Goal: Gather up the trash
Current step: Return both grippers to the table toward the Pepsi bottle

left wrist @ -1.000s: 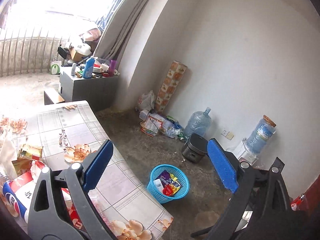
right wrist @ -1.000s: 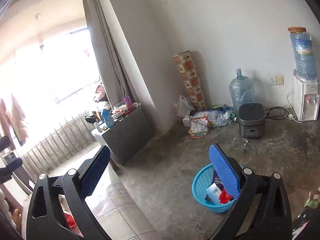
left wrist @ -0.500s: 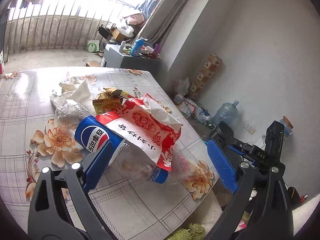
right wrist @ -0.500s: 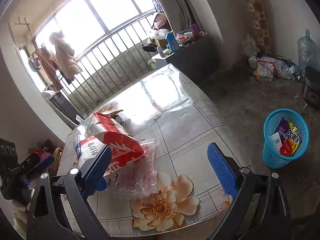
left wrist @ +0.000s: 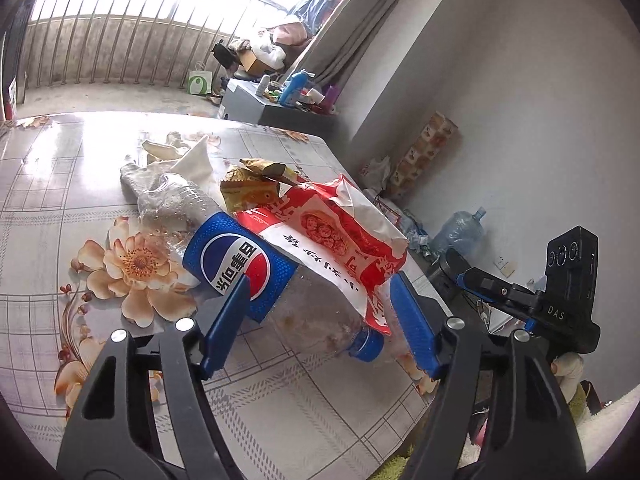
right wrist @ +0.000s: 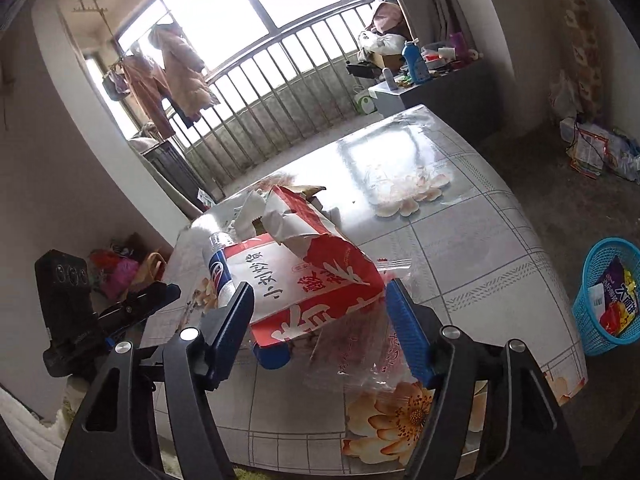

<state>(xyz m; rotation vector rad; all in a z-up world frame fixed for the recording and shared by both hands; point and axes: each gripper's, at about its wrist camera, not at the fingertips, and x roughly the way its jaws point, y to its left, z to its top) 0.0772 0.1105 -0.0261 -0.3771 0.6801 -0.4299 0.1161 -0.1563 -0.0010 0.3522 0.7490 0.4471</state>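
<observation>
one clear plastic bottle with a blue pepsi label and blue cap (left wrist: pixel 240 268) lies on the floral-patterned table (left wrist: pixel 60 184); one red-and-white paper snack bag (left wrist: pixel 340 240) drapes over it, with one yellow wrapper (left wrist: pixel 248 192) and one crumpled white tissue (left wrist: pixel 192 160) behind. one blue mesh basket (right wrist: pixel 600 300) stands on the floor. left gripper (left wrist: pixel 316 320): jaws partly open, just been closing, bottle between them; contact cannot be told. right gripper (right wrist: pixel 320 328): jaws likewise partly open, closing around the bag's end.
</observation>
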